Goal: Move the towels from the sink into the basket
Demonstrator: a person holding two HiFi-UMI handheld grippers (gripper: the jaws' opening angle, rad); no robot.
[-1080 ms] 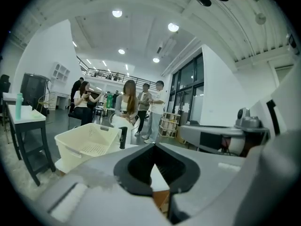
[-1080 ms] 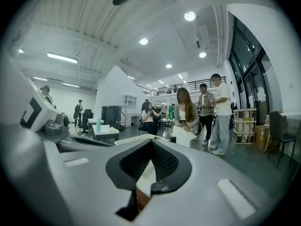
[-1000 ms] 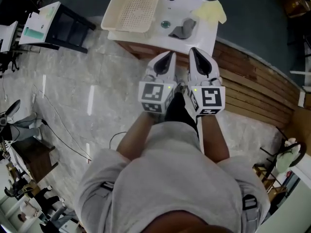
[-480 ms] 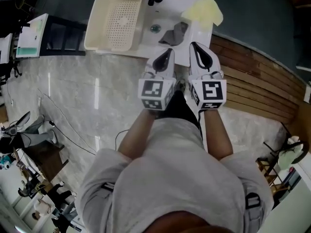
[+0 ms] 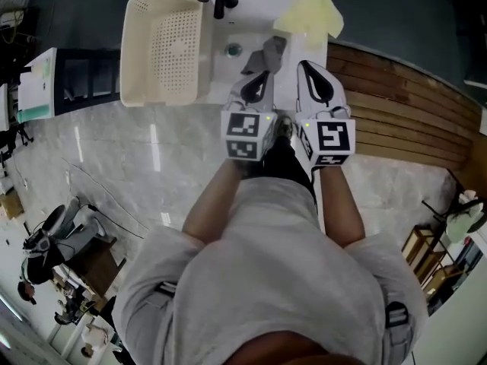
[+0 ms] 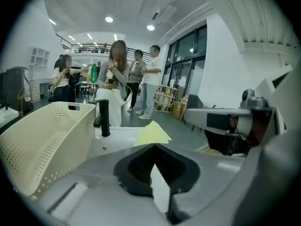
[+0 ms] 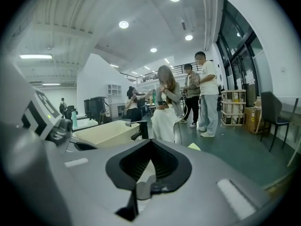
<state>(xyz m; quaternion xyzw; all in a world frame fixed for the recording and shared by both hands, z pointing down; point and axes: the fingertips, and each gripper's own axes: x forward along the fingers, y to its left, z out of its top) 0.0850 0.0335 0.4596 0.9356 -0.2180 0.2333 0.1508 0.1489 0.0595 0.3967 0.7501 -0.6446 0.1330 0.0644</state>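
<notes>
Grey towel [image 5: 264,55] in white sink [image 5: 245,12]; left claw [image 5: 263,75] and right claw [image 5: 307,66] both closed, empty

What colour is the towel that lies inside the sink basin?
The towel is dark grey; the head view shows it best.

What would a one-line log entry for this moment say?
left gripper: shut, empty | right gripper: shut, empty | grey towel: in sink | yellow towel: on sink corner | basket: empty, beside basin

Held side by side on outstretched forearms: left gripper [image 5: 263,77], right gripper [image 5: 306,68]; jaws closed, empty, angled down.
</notes>
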